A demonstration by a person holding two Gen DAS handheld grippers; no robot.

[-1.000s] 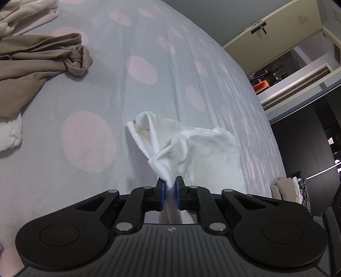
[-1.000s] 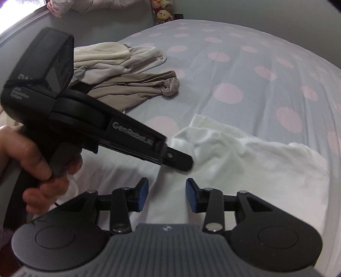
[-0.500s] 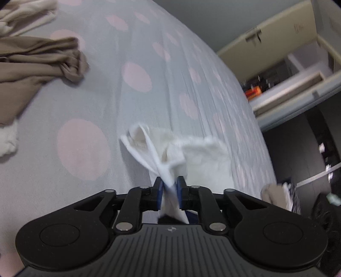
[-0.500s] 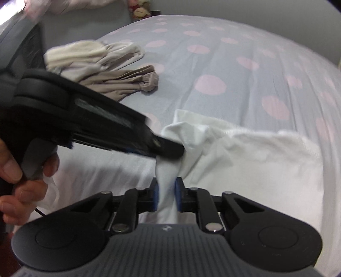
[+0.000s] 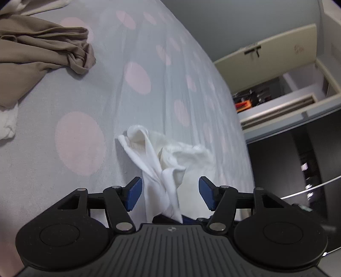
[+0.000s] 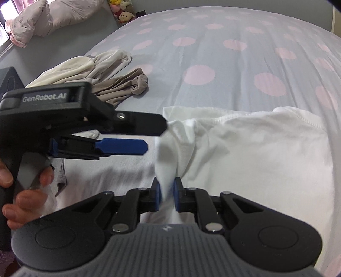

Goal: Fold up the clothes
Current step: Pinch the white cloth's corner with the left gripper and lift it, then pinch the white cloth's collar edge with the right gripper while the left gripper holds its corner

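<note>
Bedsheet [image 6: 213,53] first: a pale grey-blue cover printed with soft pink dots, stretched smooth over the whole bed and faintly ribbed with creases. On its near part lies the white T-shirt [image 6: 266,153], a thin cotton knit with a stitched hem showing along its upper right edge; most of it rests flat, while one bunched portion is drawn up into a twisted ridge toward the cameras. Farther back sit a crumpled taupe garment [image 6: 127,85], silky and gathered into a knot at one end, and a cream garment [image 6: 85,64] heaped beside it, touching. A padded pink quilt [image 6: 42,17] is piled at the far corner.

The right gripper [image 6: 166,197] has its blue-padded fingers narrow and pinched on the raised fold of the T-shirt. The left gripper [image 5: 169,192], held in a person's hand [image 6: 27,185], has its jaws opening; its fingers stand wide, the same twist of white cloth hanging between them without either pad pressing it.

Judging by the drape, the shirt is light, limp and slightly grippy rather than slick, so it will sag and crumple wherever it goes unsupported. It should take a firm pinch without harm. Hems, shoulder seams or corners look like the better holds, since a grip mid-panel only bunches the fabric.
</note>
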